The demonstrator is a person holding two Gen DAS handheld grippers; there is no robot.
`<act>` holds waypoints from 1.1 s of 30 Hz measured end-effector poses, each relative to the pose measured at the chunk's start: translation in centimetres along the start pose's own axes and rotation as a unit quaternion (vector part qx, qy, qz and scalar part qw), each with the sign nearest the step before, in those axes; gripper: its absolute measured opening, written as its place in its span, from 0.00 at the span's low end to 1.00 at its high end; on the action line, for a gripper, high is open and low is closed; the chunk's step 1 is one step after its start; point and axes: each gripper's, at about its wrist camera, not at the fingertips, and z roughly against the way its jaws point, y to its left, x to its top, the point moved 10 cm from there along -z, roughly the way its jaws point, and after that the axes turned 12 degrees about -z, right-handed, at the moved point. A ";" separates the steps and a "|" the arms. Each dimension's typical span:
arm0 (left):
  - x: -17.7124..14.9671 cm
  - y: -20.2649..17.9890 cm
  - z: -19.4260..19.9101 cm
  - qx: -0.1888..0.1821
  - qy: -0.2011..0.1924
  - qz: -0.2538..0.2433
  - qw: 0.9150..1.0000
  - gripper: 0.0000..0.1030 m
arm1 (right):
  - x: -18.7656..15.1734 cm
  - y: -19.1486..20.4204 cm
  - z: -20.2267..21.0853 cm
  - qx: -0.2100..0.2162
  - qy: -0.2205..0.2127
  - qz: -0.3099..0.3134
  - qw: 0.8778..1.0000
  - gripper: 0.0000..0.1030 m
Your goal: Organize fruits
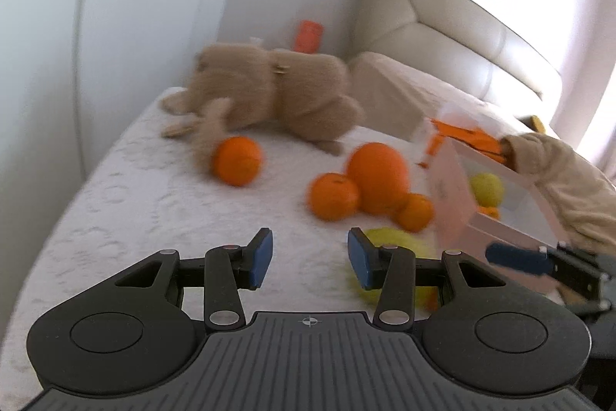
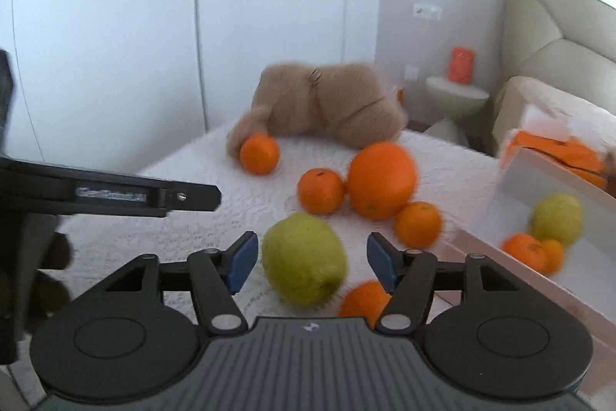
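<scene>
Right wrist view: the right hand-held gripper stands with its blue-padded jaws apart, straddling a yellow-green, pear-like round fruit that lies on the white quilted bed. A gap shows on both sides of the fruit, so neither pad presses on it. A small orange mandarin lies just beside it, under the right jaw.

Behind them sits a cluster: a large round orange, touching or nearly touching a small mandarin on its left and another at its lower right. A fourth mandarin lies apart, against a tan plush toy. At the right edge stands a white, open cardboard box, already holding a yellow-green fruit and two mandarins.

Left wrist view: the left hand-held gripper hovers open and empty over the bed, with no fruit between its pads.

The step in hand is judged to be the grasp of the yellow-green fruit for transfer to the box. To do it well, the pads should be centred on the widest part of the fruit and closed gently, since a smooth rounded skin may slip out of an off-centre pinch. The right jaw should stay clear of the neighbouring mandarin so that it is not nudged and sent rolling. The lift should be straight up before the swing to the box.
</scene>
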 end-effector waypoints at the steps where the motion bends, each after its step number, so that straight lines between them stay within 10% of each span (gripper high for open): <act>1: 0.1 -0.8 -0.2 -0.007 0.001 -0.004 1.000 0.46 | -0.3 -0.9 0.6 -0.012 -0.003 -0.004 1.000 0.65; 10: 0.3 -2.9 -2.1 -0.016 0.013 0.023 1.000 0.46 | -3.2 -3.4 -2.6 0.028 0.066 -0.092 0.993 0.65; 14: 0.3 -2.2 -2.5 -0.027 0.024 0.051 0.998 0.46 | -2.8 -3.4 -3.3 -0.003 0.054 -0.076 0.996 0.43; 19: 0.5 -1.7 -3.7 -0.038 0.028 0.088 0.995 0.47 | -2.6 -6.2 -0.2 -0.046 0.028 -0.102 0.993 0.41; 27: 0.2 -7.8 -3.0 -0.032 0.030 -0.047 0.998 0.51 | -5.0 -12.0 4.4 -0.147 0.006 -0.120 0.982 0.41; 33: -0.1 -11.0 -2.1 -0.025 0.011 -0.124 0.992 0.53 | -5.7 -13.4 4.3 -0.136 0.002 -0.141 0.981 0.41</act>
